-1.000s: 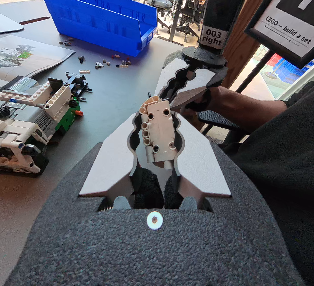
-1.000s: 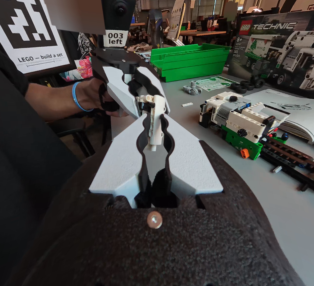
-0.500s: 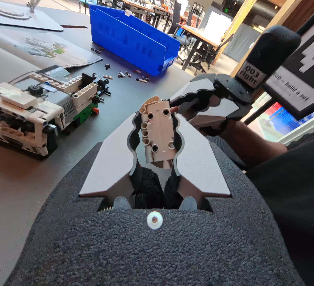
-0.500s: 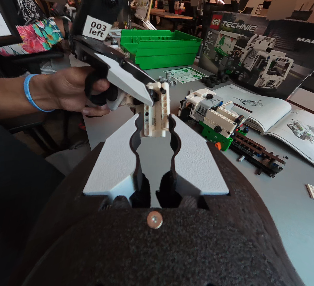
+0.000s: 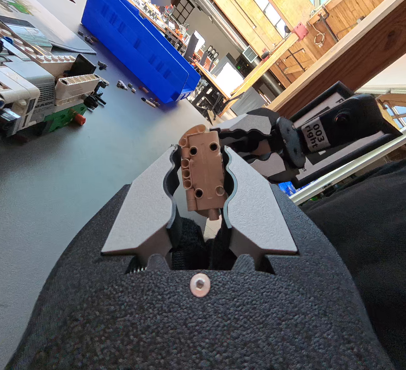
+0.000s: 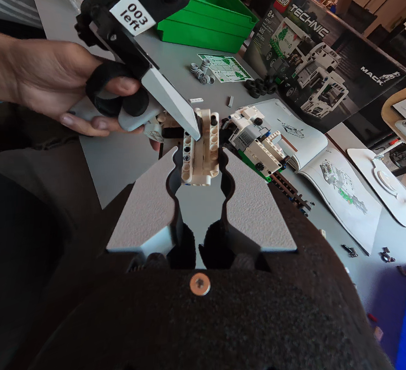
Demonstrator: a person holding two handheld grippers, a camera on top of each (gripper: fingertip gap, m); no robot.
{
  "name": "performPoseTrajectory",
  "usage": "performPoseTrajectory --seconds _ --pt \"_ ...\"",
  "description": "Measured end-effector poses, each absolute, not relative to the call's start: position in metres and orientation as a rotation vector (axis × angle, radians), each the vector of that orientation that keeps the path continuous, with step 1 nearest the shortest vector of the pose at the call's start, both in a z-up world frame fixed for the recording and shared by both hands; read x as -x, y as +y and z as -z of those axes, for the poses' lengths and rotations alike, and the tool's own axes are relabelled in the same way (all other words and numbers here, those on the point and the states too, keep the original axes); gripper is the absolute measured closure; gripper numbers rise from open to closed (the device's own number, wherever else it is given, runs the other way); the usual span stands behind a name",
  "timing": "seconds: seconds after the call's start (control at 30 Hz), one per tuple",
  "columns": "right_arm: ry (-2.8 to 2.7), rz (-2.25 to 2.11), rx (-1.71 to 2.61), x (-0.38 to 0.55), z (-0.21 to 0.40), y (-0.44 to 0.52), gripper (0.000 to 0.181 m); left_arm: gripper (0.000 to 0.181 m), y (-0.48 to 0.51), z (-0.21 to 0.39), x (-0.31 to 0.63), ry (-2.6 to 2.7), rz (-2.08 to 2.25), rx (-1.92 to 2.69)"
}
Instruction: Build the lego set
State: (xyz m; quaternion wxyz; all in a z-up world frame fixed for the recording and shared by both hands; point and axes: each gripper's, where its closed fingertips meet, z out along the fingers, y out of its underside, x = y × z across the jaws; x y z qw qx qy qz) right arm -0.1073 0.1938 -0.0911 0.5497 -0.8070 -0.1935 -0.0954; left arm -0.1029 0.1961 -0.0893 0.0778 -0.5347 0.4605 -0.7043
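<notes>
My left gripper (image 5: 200, 150) is shut on a white Lego sub-assembly (image 5: 204, 174) of holed beams and holds it in the air above the table edge. In the right wrist view the left gripper (image 6: 195, 133) comes in from the upper left, in a person's hand, with the sub-assembly (image 6: 201, 161) at its tip. My right gripper (image 6: 198, 150) is open, its fingertips flanking the sub-assembly closely on both sides. It also shows in the left wrist view (image 5: 224, 141), just behind the piece. The part-built truck model (image 6: 254, 139) stands on the grey table (image 5: 87, 161).
A blue bin (image 5: 136, 45) with loose small parts (image 5: 131, 89) before it. A green bin (image 6: 208, 23), the set's box (image 6: 318, 47), an open instruction booklet (image 6: 329, 183), grey wheel hubs (image 6: 203, 71) and black tyres (image 6: 261, 87) lie beyond the truck. Both grippers' tips are close together, under 4 cm apart.
My right gripper, closed narrowly around the sub-assembly a second ago, has opened wider. Both grippers have tilted, and the sub-assembly now shows its broad holed side to the right wrist camera.
</notes>
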Motion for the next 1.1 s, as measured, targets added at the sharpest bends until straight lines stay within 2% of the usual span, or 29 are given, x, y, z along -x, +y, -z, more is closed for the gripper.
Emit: performPoseTrajectory --seconds 0.27,0.5,0.6,0.73,0.77,1.1 --pt "-0.527 0.187 1.902 0.103 0.094 0.188 0.150 0.146 0.188 0.098 0.100 1.454 2.089 1.692" --pt "-0.027 -0.446 1.768 0.082 0.090 0.179 0.141 0.146 0.203 0.084 0.094 1.191 2.178 1.634" --pt "0.155 -0.820 1.634 0.089 0.083 0.178 0.146 0.146 0.200 0.077 0.096 1.111 2.237 1.577" --pt "0.256 -1.073 1.475 0.097 0.072 0.179 0.157 0.146 0.194 0.072 0.099 1.093 2.248 1.485" --pt "0.274 -1.092 1.457 0.096 0.072 0.179 0.165 0.146 0.193 0.070 0.100 1.103 2.252 1.458" --pt "0.250 -0.836 1.641 0.089 0.091 0.178 0.168 0.142 0.188 0.096 0.099 1.459 1.852 1.425"
